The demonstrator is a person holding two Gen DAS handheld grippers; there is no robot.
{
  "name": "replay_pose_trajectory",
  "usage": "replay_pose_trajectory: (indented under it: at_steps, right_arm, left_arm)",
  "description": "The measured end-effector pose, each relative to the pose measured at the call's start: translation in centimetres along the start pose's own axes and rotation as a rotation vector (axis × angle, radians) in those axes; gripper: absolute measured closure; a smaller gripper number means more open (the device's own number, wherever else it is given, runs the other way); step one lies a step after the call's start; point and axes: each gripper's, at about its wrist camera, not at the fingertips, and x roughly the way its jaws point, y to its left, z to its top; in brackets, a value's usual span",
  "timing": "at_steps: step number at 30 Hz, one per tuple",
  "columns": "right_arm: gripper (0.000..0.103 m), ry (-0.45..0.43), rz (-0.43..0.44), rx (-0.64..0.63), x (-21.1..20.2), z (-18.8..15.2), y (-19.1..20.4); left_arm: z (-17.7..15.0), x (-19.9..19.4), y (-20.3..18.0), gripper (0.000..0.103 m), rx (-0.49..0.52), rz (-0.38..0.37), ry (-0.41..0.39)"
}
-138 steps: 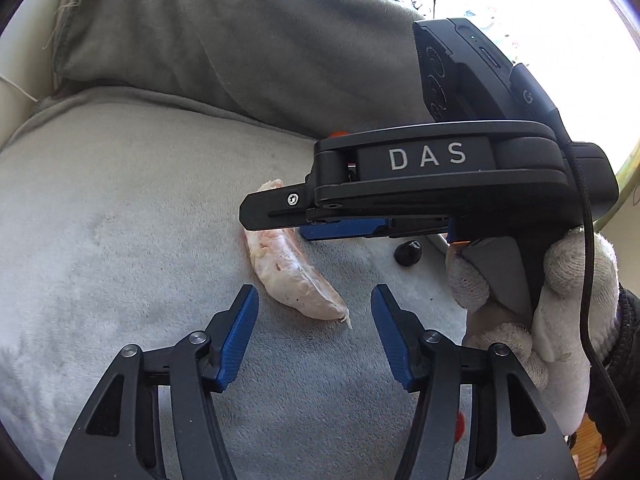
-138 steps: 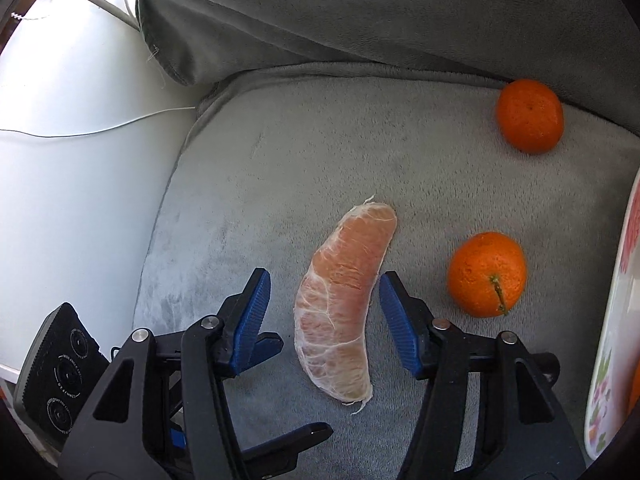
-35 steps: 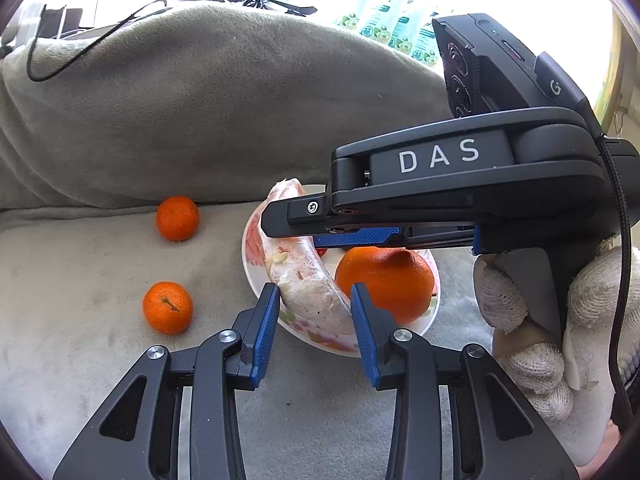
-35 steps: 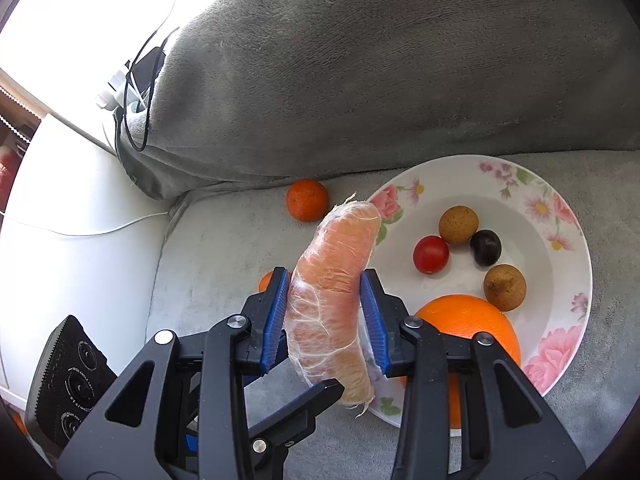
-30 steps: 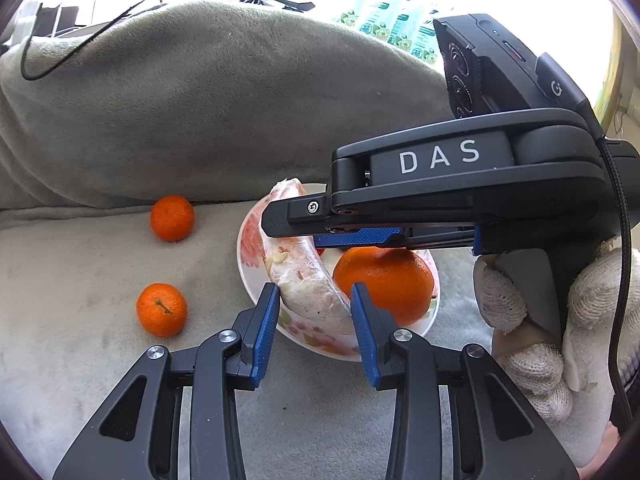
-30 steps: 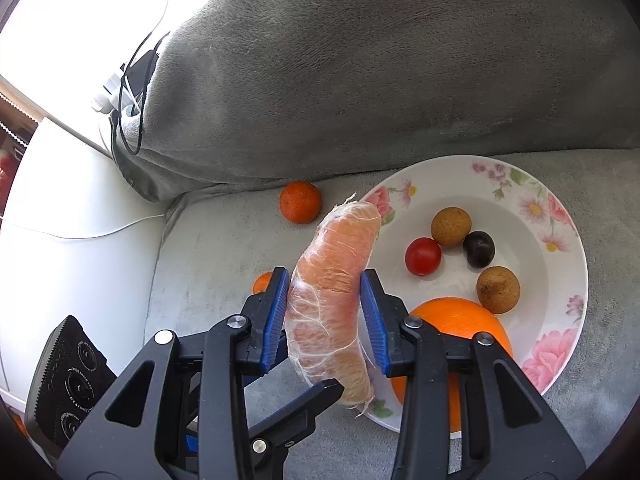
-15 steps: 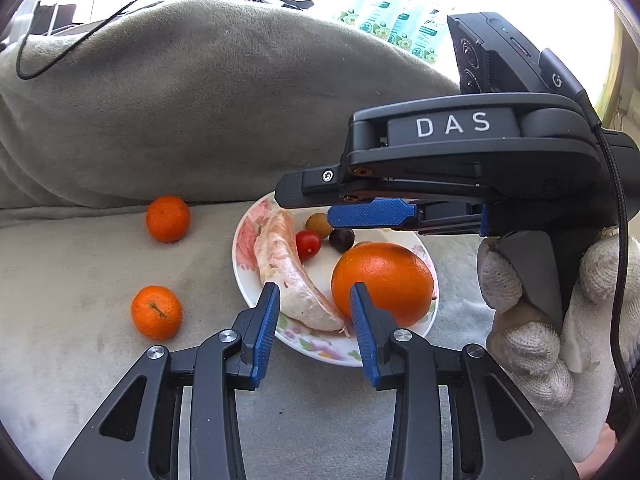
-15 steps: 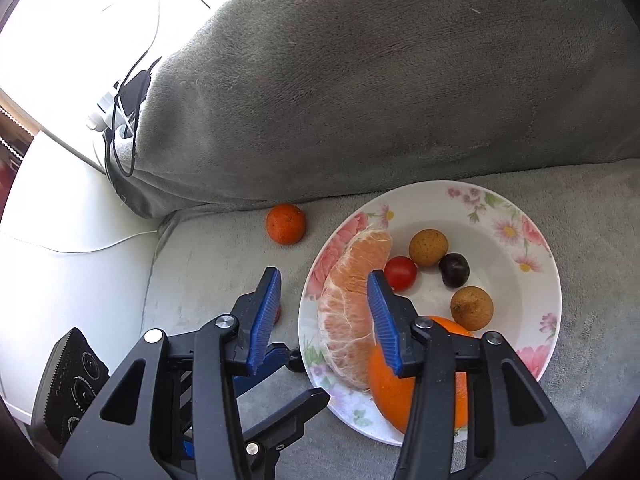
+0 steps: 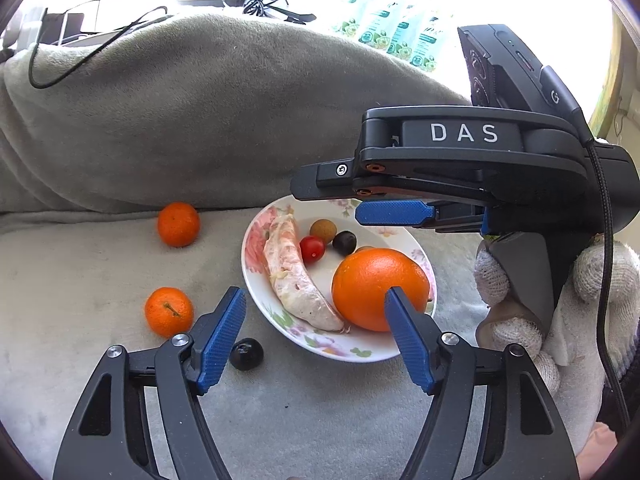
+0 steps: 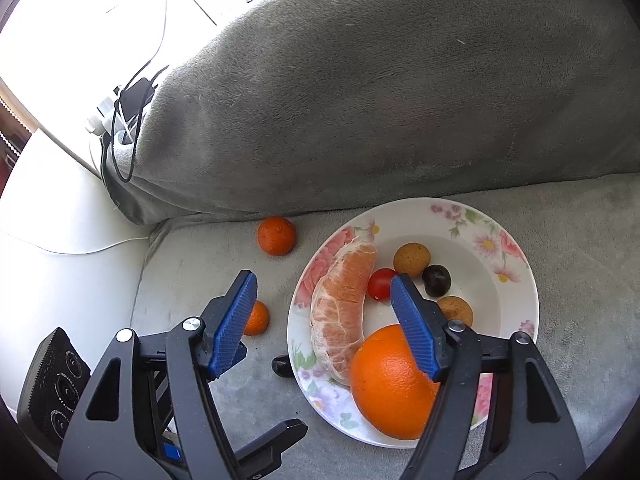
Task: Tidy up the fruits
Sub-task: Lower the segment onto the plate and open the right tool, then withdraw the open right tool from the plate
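pomelo slice (image 10: 344, 312) lying along the left edge of the flowery plate (image 10: 516, 280), big orange (image 10: 390, 384) touching it, right gripper (image 10: 324, 322) fingers wide apart above, left gripper (image 9: 310, 338) fingers apart too, two tangerines (image 9: 178, 224) on the couch (image 9: 80, 280)

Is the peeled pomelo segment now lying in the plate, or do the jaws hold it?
In the plate. The pomelo segment lies on the floral plate; the right gripper is open above it.

Grey plush sofa cushions (image 10: 400, 100), sunlit white ledge (image 10: 60, 240) with cables (image 10: 132, 92)
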Motion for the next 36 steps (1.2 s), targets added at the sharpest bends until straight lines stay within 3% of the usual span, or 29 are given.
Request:
replay_pose_trajectory:
  at_steps: [5, 6, 8, 36]
  right_arm:
    - [0.029, -0.014, -0.030, -0.051, -0.5, -0.1, 0.9]
    - [0.021, -0.015, -0.032, -0.060, -0.6, -0.2, 1.1]
    - [0.016, -0.034, -0.037, -0.069, -1.0, -0.4, 1.5]
    - [0.016, -0.227, -0.061, -0.213, -6.1, -5.3, 4.8]
  left_arm:
    - [-0.3, -0.9, -0.1, 0.027, 0.006, 0.004, -0.009]
    - [-0.3, -1.1, -0.1, 0.027, 0.005, 0.004, -0.011]
    - [-0.3, -1.5, 0.0, 0.027, 0.004, 0.005, -0.012]
    - [-1.6, -5.6, 3.1, 0.027, 0.006, 0.083, -0.039]
